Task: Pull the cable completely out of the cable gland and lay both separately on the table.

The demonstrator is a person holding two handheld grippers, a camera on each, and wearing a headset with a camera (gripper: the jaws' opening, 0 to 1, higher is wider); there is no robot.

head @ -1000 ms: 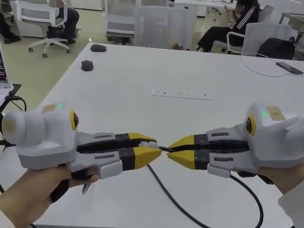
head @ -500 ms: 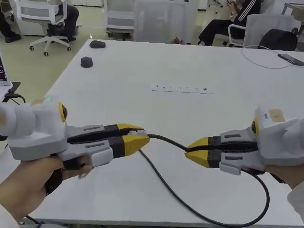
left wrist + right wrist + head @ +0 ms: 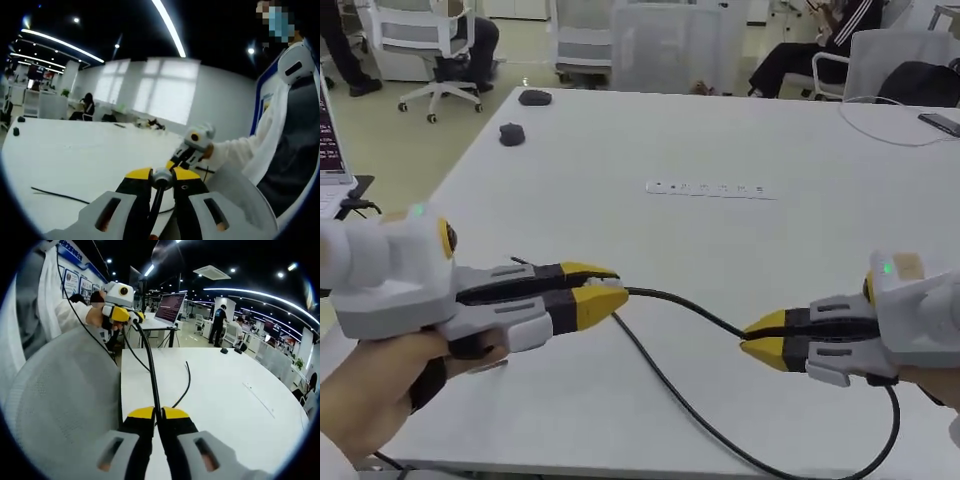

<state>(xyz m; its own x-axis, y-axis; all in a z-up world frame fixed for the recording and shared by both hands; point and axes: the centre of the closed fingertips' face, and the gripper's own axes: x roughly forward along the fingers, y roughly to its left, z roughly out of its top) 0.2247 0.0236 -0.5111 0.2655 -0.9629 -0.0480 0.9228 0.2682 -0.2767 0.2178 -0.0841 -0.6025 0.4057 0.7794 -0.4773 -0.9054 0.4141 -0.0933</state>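
My left gripper (image 3: 618,293) is at the left of the head view, shut on the small grey cable gland (image 3: 161,178), which sits between its yellow tips. A black cable (image 3: 682,302) runs taut from the gland across to my right gripper (image 3: 748,338), which is shut on it. The rest of the cable (image 3: 690,425) trails from the left gripper over the white table (image 3: 650,240) and loops round under the right gripper. In the right gripper view the cable (image 3: 150,365) rises from the shut jaws toward the left gripper (image 3: 120,310).
A white power strip (image 3: 710,189) lies mid-table, with two dark computer mice (image 3: 511,134) (image 3: 534,97) at the far left corner. Office chairs and seated people line the far side. The table's left edge drops to the floor beside a laptop (image 3: 328,140).
The grippers have drawn apart: the right one moved right and down, and a longer stretch of black cable now spans the gap. The left gripper shifted slightly left.
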